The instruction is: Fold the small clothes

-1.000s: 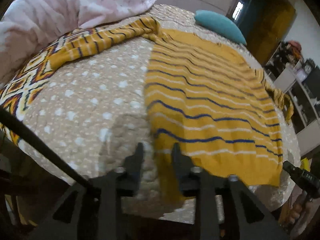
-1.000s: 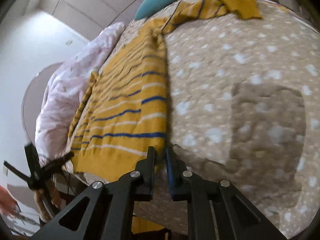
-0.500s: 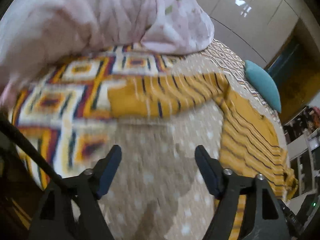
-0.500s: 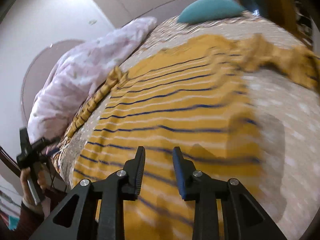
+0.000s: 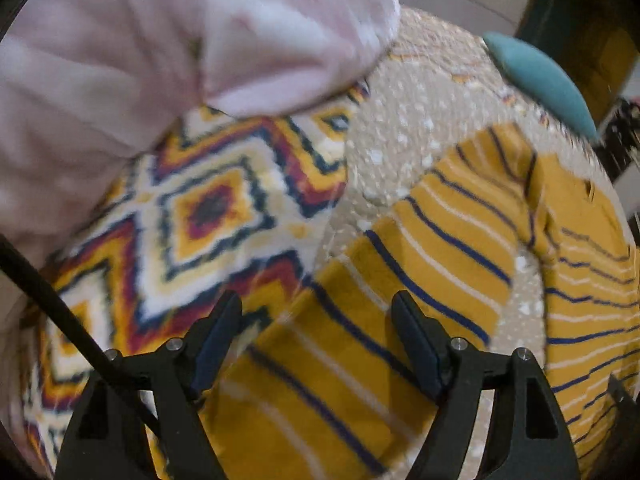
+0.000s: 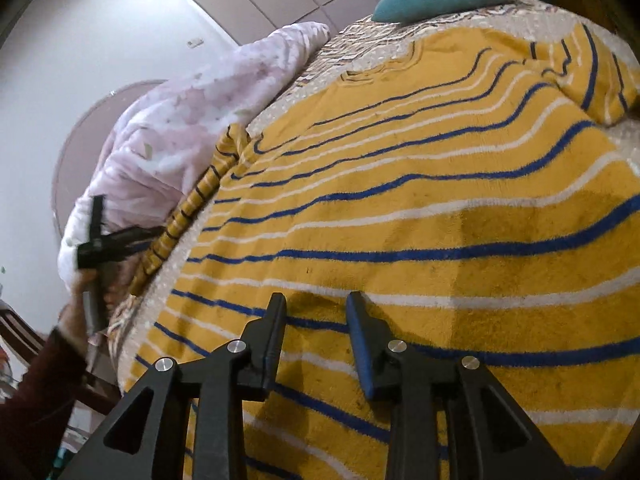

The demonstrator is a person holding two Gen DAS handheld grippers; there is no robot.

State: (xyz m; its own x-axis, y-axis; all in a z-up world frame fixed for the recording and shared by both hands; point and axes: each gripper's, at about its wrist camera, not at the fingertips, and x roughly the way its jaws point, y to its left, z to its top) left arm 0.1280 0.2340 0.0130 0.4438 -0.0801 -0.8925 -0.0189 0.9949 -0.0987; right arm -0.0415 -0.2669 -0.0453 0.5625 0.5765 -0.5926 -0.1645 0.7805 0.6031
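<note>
The sweater [image 6: 420, 184], mustard yellow with blue and white stripes, is lying spread out flat on the bed [image 5: 404, 148]. Its body is filling the space directly under and ahead of the right claw [image 6: 316, 316]. One sleeve [image 5: 400, 280] is stretching out from the body and is passing right under the left claw [image 5: 316, 316], running from below the claw up and away to its right.

The left claw is standing wide open, with its two fingers on either side of the sleeve, and nothing is held between them. The right claw is open too, with a narrower gap, hovering over the striped body and holding nothing; I cannot tell if its tips are touching the cloth.

To the left of the left claw, a blanket [image 5: 208, 216] with a diamond pattern is lying on the beige dotted bedcover. Beyond it, a pink quilt [image 5: 180, 40] is sitting in a heap. Far ahead and to the right of the left claw, a teal pillow [image 5: 548, 80] is resting at the far edge of the bed.
</note>
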